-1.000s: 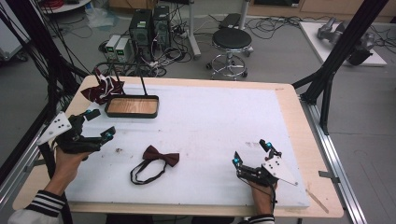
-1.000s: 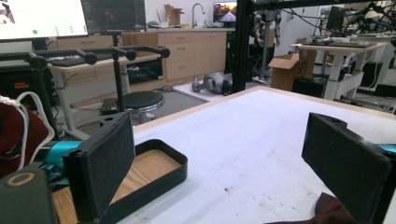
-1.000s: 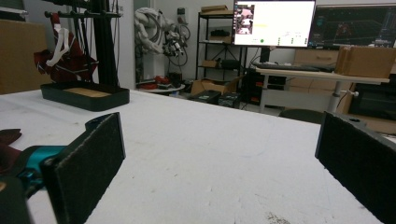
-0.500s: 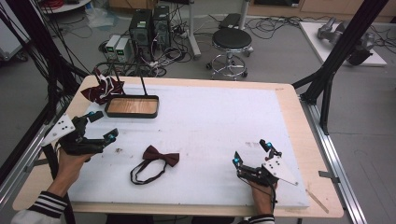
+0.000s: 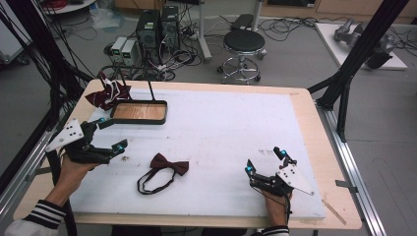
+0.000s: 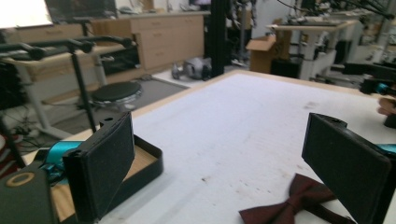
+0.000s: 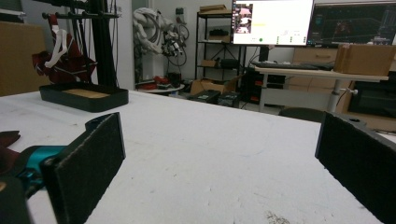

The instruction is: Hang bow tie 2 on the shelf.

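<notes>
High view: table [image 5: 221,128] fills mid-frame, tray [image 5: 139,112] upper left, bow tie [image 5: 168,164] lower centre. Left gripper [image 5: 110,135], jaws apart, has edged toward tray, away from tie; right gripper [image 5: 265,158], jaws apart, unmoved. Pickup likely not begun.

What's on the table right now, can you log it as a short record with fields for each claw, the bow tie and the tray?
left claw: open, holding nothing, above the table's left side, between tray and bow tie
right claw: open, holding nothing, low over the near right part of the table
bow tie: dark red, flat on the white mat, strap looped toward the near edge, untouched
tray: black rim, wooden floor, far left of the mat, nothing in it
more bow ties: dark red bunch hanging on a stand behind the tray
table: wooden edge, white mat on top
</notes>
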`<state>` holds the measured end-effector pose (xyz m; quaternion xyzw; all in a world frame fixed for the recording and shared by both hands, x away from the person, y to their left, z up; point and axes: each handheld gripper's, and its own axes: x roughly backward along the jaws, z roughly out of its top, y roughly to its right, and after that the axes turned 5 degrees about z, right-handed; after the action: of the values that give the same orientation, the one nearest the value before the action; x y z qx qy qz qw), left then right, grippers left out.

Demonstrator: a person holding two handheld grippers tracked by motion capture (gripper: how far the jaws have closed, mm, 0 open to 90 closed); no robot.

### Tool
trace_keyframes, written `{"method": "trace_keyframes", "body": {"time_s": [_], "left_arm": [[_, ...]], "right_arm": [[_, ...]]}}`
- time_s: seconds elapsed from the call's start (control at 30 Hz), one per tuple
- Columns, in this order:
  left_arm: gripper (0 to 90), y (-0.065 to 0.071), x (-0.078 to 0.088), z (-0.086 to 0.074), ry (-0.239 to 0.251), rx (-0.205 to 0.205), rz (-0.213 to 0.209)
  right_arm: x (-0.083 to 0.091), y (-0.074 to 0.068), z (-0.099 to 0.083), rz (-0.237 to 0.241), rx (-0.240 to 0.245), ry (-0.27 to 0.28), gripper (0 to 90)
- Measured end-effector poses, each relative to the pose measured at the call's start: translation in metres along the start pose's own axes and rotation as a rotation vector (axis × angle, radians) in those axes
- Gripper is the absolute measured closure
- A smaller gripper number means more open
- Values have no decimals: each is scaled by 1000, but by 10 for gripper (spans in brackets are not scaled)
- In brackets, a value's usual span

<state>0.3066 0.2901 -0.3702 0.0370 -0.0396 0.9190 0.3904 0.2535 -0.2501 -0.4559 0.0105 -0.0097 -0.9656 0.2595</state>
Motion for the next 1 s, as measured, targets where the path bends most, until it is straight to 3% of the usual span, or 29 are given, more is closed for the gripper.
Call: {"method": "trace_keyframes", "body": {"time_s": [0.03,0.13,0.17,0.2,0.27,0.43,0.47,0.7,1.0], "left_arm": [[99,0,0,0,0,0,0],[98,2,-7,3,-36,-7,-71],[98,2,-7,3,-36,-7,-71],[98,4,-12,4,-76,-20,-102],[98,6,-17,4,-105,-33,-126],[96,10,-26,2,-117,-53,-141],[96,12,-31,-1,-149,-57,-156],[96,15,-43,-7,-198,-78,-192],[98,19,-62,-22,-314,-98,-261]], "right_arm": [[0,0,0,0,0,0,6],[0,0,0,0,-5,0,6],[0,0,0,0,-4,0,6],[0,0,0,1,-1,2,6],[0,0,0,2,-1,1,6],[0,0,0,-1,-4,1,6],[0,0,0,1,1,1,6],[0,0,0,1,-6,1,6],[1,0,0,3,-8,4,6]]}}
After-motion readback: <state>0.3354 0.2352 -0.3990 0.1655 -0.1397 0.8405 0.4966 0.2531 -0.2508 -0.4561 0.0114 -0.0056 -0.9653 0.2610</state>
